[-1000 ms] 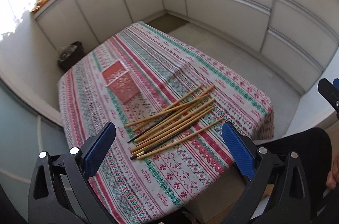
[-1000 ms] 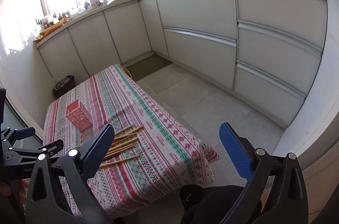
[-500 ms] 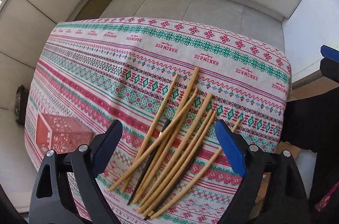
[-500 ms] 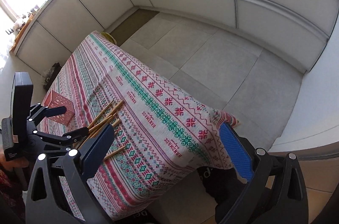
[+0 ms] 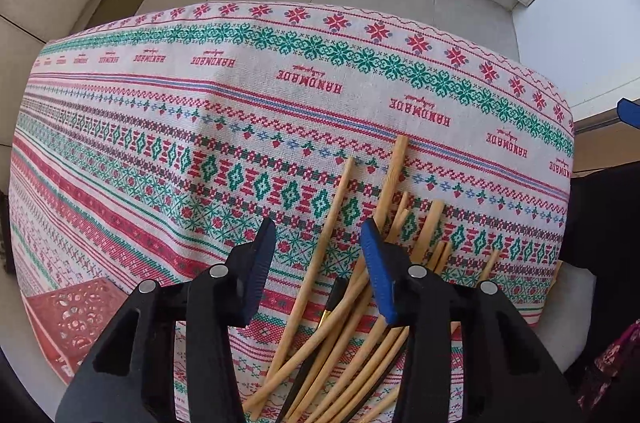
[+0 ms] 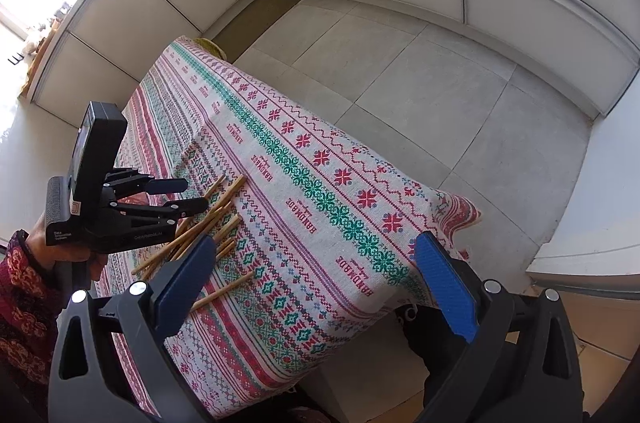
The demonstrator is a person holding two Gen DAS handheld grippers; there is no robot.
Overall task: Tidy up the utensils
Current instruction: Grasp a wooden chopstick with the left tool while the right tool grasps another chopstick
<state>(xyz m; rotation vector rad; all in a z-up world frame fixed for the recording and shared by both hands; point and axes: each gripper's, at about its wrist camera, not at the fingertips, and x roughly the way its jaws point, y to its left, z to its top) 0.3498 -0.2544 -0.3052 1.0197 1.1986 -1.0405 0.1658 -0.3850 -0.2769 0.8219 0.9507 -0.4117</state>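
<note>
Closing from above, the left gripper (image 5: 318, 255) straddles one chopstick (image 5: 320, 243) lengthwise between its jaws; the right gripper (image 6: 316, 283) hangs wide, farther off.

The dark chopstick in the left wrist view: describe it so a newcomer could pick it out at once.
Start from the table under the red, green and white patterned tablecloth and find the loose pile of pale wooden chopsticks near its front edge. Within that pile, just below the closing left gripper, lies the dark chopstick. It is the only black one there, with a thin gold band.
</note>
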